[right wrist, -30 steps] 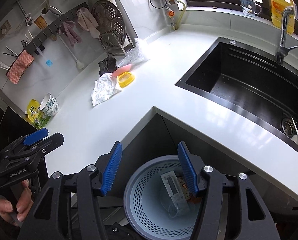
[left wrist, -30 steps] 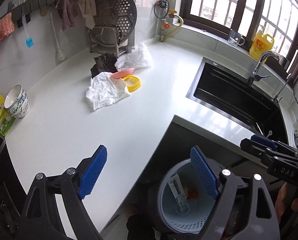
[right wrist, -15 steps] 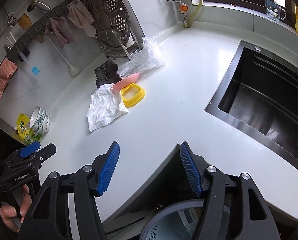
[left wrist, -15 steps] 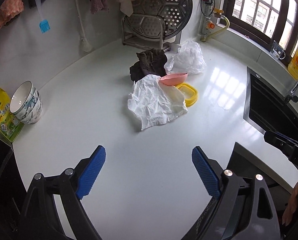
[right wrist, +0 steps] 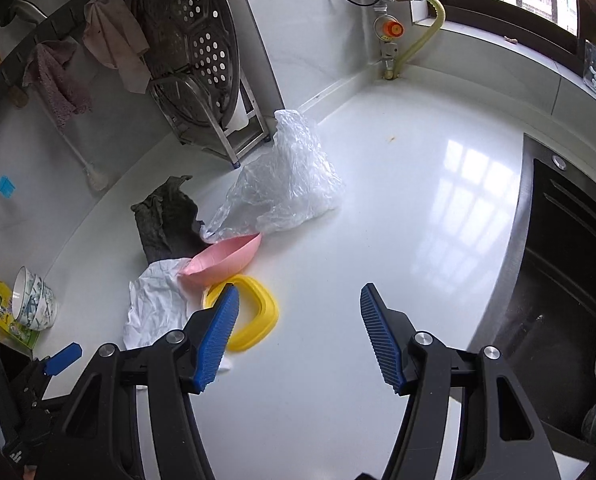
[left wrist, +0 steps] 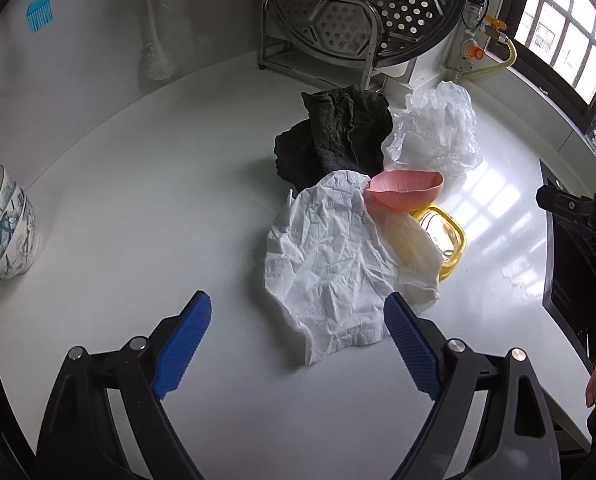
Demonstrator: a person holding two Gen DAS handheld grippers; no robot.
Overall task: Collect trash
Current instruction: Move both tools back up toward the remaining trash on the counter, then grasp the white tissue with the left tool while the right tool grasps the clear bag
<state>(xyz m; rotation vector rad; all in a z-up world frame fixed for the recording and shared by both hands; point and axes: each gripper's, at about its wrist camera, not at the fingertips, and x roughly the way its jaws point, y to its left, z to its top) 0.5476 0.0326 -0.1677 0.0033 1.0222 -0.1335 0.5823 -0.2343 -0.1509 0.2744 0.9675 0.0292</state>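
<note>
A crumpled white paper (left wrist: 330, 264) lies on the white counter, just ahead of my open, empty left gripper (left wrist: 298, 340); it also shows in the right wrist view (right wrist: 154, 304). Beside it lie a pink dish (left wrist: 406, 188), a yellow ring-shaped lid (left wrist: 446, 240), a dark cloth (left wrist: 338, 136) and a clear plastic bag (left wrist: 438, 132). My right gripper (right wrist: 298, 332) is open and empty above the counter, with the yellow lid (right wrist: 258, 316) by its left finger, the pink dish (right wrist: 226, 260) and the plastic bag (right wrist: 286, 188) ahead.
A steel steamer rack (left wrist: 362, 12) stands against the back wall. Stacked bowls (left wrist: 2, 232) sit at the counter's left edge. The black sink (right wrist: 566, 304) lies to the right. Cloths (right wrist: 110, 40) hang on the wall.
Both grippers have moved away from the trash basket and forward over the counter toward the pile. The basket has left both views. The white paper is now close before the left gripper.
</note>
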